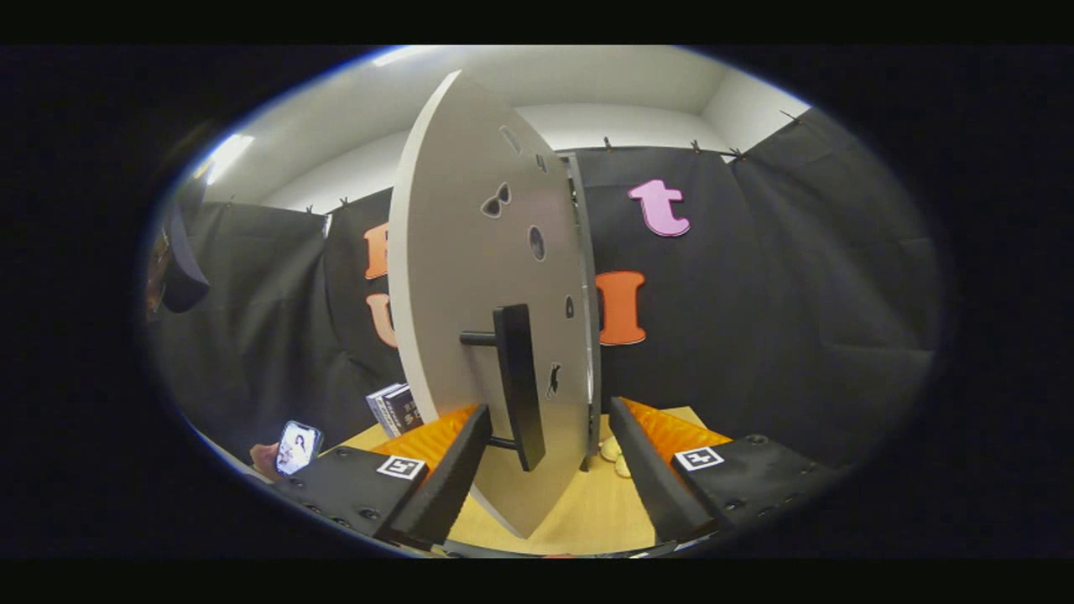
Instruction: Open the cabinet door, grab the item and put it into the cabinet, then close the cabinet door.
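Observation:
The pale grey cabinet door (461,277) stands swung out toward me, nearly edge-on, with small dark stickers on its face. Its black bar handle (520,382) sticks out on two short posts. My gripper (550,417) is open, and the door's lower part and the handle lie between the fingers. The handle is close to the left finger (457,457); the right finger (642,457) stays apart from the door. Behind the door's edge, small cream-coloured items (612,453) lie on the wooden table (587,512). The cabinet's inside is hidden.
A couple of dark books (394,408) stand on the table left of the door. Further left, a hand holds a phone (298,447). A person's dark sleeve (180,268) hangs at the far left. Black cloth walls close the booth behind.

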The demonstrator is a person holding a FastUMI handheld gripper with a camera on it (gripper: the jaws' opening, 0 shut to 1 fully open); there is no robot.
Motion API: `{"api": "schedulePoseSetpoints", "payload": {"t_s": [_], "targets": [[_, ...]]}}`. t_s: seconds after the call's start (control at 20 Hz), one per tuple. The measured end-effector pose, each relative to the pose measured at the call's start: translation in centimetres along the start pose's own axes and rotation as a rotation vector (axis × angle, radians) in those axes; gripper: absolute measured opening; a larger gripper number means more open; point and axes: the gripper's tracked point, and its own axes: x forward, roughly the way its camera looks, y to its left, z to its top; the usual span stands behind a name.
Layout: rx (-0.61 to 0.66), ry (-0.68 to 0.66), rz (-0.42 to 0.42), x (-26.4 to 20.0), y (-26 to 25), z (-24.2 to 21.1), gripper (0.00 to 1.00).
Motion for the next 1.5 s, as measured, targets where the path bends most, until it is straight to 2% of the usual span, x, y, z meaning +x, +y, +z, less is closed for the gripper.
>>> {"api": "schedulePoseSetpoints", "payload": {"t_s": [0.2, 0.4, 0.6, 0.95, 1.3, 1.5], "targets": [[-0.001, 0.012, 0.004, 2.8, 3.3, -0.7, 0.93], [0.034, 0.027, 0.022, 5.5, 4.5, -1.2, 0.93], [-0.044, 0.02, 0.012, 7.3, 7.8, -1.3, 0.96], [-0.069, -0.007, -0.08, 11.3, 11.1, -1.4, 0.97], [-0.115, -0.083, -0.232, 11.6, 12.2, -1.0, 0.97], [-0.129, -0.095, -0.269, 12.9, 13.0, -0.9, 0.97]]}}
